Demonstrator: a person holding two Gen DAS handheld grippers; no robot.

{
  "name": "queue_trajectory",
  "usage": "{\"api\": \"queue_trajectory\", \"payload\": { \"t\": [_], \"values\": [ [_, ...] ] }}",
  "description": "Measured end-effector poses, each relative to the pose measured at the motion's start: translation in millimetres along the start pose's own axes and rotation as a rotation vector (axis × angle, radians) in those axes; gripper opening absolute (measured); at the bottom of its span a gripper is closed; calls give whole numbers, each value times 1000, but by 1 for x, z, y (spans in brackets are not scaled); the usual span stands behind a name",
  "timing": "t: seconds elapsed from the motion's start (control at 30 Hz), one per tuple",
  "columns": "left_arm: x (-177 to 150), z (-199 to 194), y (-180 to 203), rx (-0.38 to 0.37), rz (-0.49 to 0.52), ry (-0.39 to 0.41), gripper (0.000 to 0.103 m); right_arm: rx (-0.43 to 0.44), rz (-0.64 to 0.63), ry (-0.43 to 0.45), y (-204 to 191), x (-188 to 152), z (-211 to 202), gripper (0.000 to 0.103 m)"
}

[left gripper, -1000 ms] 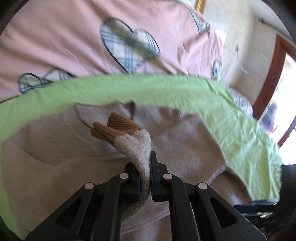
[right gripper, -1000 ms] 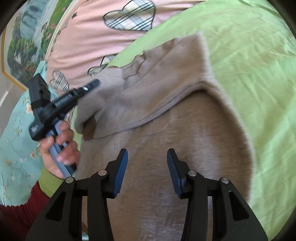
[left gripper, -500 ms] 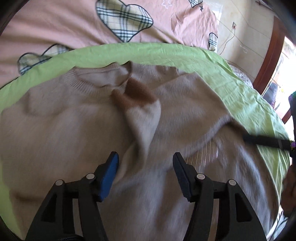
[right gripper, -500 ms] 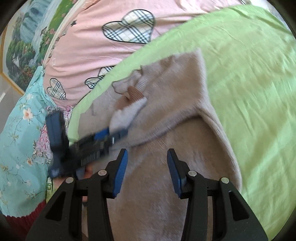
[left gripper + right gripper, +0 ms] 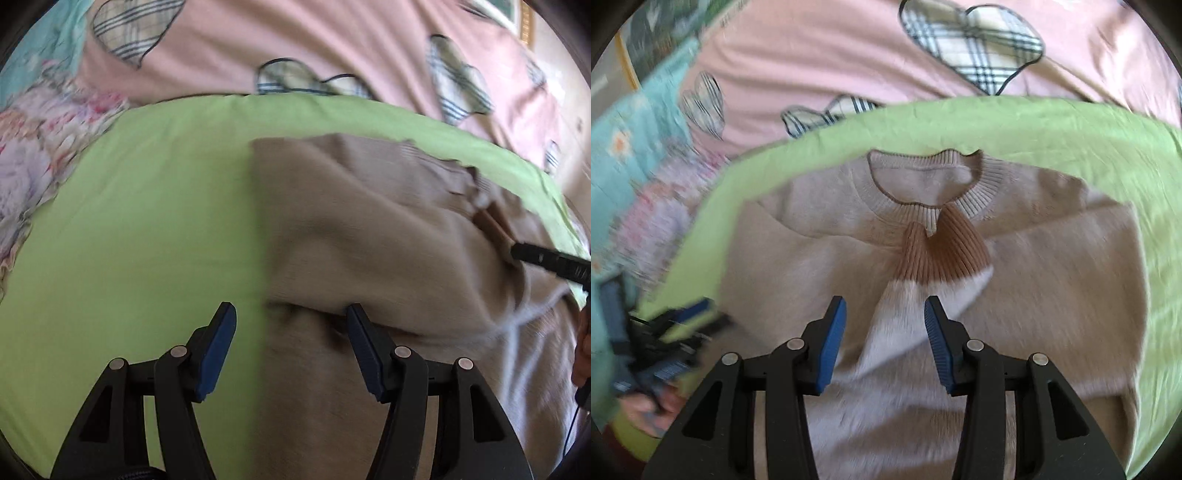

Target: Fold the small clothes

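Beige sweater point(image 5: 820, 258), sleeves folded inward

Soft daylight, motion blur across both fisheye views, edges bent and dark-vignetted.

Black tool point(image 5: 884, 330), blue ribbed pads point(image 5: 833, 345), silver screws

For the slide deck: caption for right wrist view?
Open right gripper above beige sweater with both brown cuffs folded to the collar.
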State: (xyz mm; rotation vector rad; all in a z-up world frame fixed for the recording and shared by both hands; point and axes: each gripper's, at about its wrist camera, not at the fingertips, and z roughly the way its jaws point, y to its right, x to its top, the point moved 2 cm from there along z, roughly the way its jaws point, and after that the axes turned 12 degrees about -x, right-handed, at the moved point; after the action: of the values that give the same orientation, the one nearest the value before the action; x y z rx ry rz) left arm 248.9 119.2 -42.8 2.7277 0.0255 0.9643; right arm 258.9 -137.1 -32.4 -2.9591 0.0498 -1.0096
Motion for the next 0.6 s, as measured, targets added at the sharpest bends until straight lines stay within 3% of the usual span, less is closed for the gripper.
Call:
{"api": "queue_trajectory", "payload": {
  "t": [0.07, 0.13, 0.17, 0.23, 0.4, 0.47, 0.53, 0.6],
  "values": [
    [4, 10, -3, -8, 10, -22, 64, -66, -18, -37, -2, 2, 22, 45],
    [6, 21, -1, 5, 29, -45, 64, -70, -7, -54, 2, 1, 32, 41],
    [7, 25, 0, 14, 33, -47, 64, -66, 0, -47, 5, 2, 32, 21],
    [10, 24, 0, 19, 28, -36, 64, -14, 56, -12, 17, 3, 22, 8],
    [1, 18, 10, -5, 41, -25, 64, 79, 310, 170, 80, -8, -32, 6],
    [-7, 21, 9, 21, 53, -38, 64, 92, 361, 153, 100, -22, -33, 6],
    [-4, 20, 6, 17, 16, -32, 63, 137, 393, 99, 107, -35, -23, 6],
    [-1, 18, -1, 58, -20, -23, 60, 145, 412, 36, 112, -49, -12, 9]
  ]
}}
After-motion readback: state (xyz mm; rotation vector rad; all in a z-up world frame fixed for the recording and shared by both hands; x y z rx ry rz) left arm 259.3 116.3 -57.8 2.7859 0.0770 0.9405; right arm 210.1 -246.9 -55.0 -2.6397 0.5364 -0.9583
